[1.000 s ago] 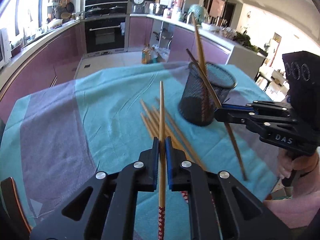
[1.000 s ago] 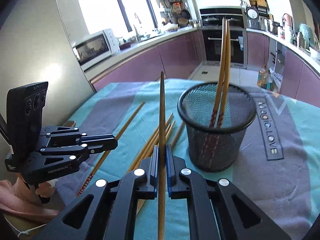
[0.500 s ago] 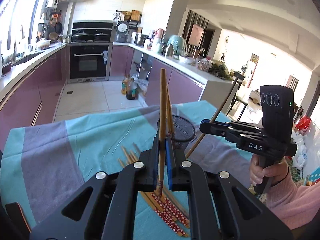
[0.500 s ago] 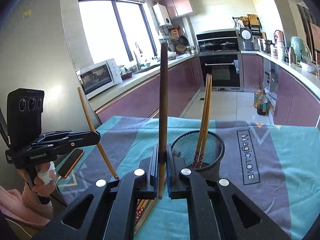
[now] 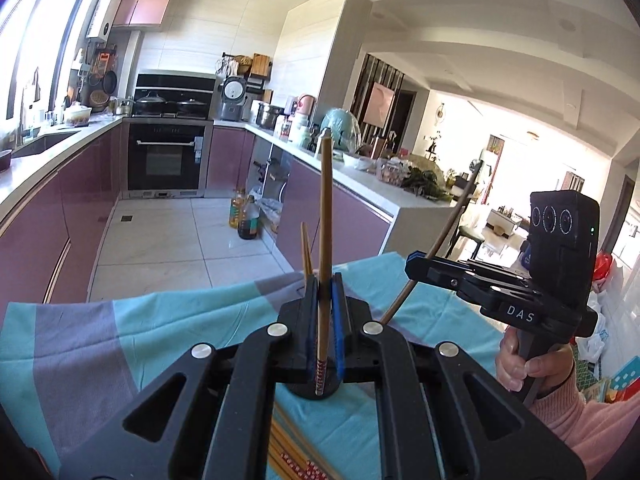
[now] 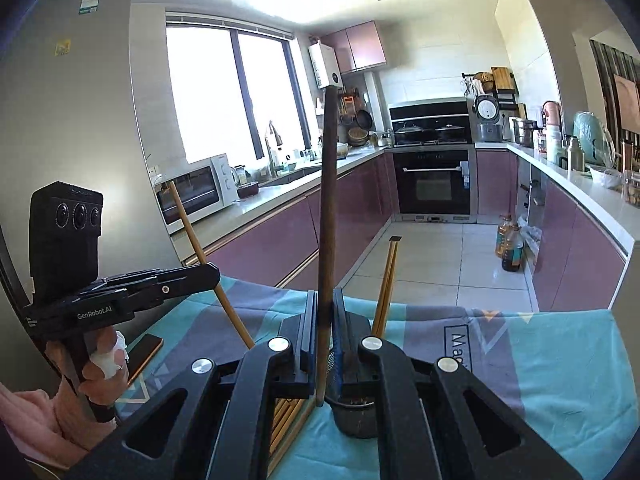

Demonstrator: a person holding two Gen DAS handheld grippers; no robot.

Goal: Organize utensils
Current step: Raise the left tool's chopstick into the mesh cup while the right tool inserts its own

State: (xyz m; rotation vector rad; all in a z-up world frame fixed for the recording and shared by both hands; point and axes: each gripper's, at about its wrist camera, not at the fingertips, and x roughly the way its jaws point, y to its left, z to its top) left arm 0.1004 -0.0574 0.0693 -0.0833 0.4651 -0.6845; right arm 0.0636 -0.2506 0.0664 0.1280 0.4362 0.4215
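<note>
Wooden chopstick, light, red-patterned end: pinched between the blue-lined jaws of the black left gripper; it stands nearly upright, its plain tip high above the jaws and its patterned end poking out just below them.
Left gripper state: jaws pressed together on that chopstick, held above the table.
Dark brown wooden chopstick: clamped in the black right gripper; it rises almost straight up from the jaws, with its lower end showing just under them.
Right gripper state: jaws squeezed onto the dark chopstick, nothing else between them.
Black mesh cup: stands on the teal and grey tablecloth, directly below and just ahead of the right gripper's jaws; in the left wrist view only its dark rim shows beneath the left jaws.
Chopsticks in the cup: two light wooden ones lean together, sticking up just right of the right gripper's jaws.
Loose chopsticks: a bundle lies flat on the cloth toward the near edge of the table, left of the cup and under both grippers.
Hands: each gripper's handle is held by a hand in a pink sleeve.
Phone: lies near the table's left edge.
</note>
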